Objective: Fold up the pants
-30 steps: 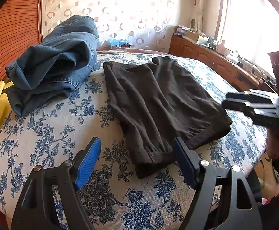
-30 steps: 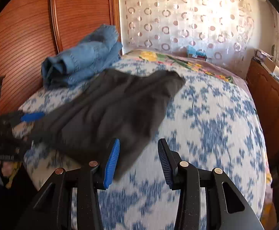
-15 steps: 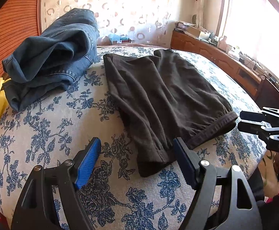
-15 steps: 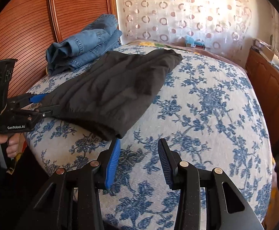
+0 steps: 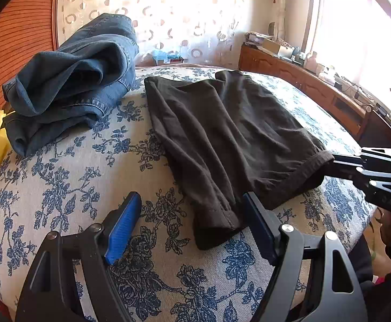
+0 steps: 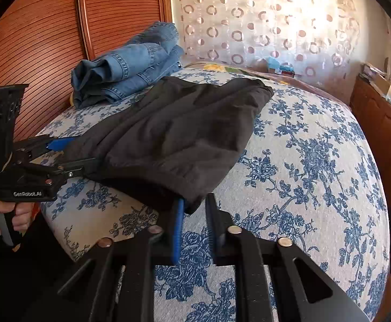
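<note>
Right claw (image 6: 192, 209) is closing on the near corner of the black pants (image 5: 230, 139); left claw (image 5: 192, 222) is released, so lifting now could skew the fold.

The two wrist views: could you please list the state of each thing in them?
Dark brown fabric pants: lying partly folded on the floral blue-and-white bed cover.
Blue denim jeans: loosely folded.
Left gripper: jaws open, astride a pants corner.
Right gripper: jaws closing on the other corner.
</note>
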Available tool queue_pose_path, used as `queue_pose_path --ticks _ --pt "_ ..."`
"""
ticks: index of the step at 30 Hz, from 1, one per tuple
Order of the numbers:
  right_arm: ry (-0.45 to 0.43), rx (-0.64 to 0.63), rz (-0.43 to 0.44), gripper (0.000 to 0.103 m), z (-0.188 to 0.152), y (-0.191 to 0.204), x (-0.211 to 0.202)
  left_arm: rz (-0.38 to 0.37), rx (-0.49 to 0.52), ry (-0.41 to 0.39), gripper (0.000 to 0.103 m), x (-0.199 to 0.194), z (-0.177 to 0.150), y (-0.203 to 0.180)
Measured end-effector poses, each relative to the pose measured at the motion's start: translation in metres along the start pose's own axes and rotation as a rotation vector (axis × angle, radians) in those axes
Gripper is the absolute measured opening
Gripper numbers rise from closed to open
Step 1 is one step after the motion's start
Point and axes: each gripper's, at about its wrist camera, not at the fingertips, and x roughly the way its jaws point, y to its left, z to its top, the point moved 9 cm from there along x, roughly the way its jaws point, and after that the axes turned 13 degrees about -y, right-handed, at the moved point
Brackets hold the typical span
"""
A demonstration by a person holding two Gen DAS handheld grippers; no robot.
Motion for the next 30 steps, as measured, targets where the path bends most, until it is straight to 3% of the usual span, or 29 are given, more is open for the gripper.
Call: queue_pose_path --ticks 4,12,20,30 --pt "0.001 0.008 0.017 0.002 0.002 0.002 -0.002 -0.001 -0.001 0.000 0.078 0.000 0.000 0.000" --pt "-0.009 0.039 0.055 0.002 0.003 0.007 -0.033 0.001 0.005 0.000 0.078 0.002 0.000 0.000" --pt "0.038 0.068 0.053 0.002 -0.014 0.002 -0.031 0.000 0.008 0.001 0.078 0.002 0.000 0.001" --pt "-0.028 0.068 0.045 0.003 0.011 -0.003 -0.050 0.004 0.010 0.005 0.078 0.002 0.000 0.002"
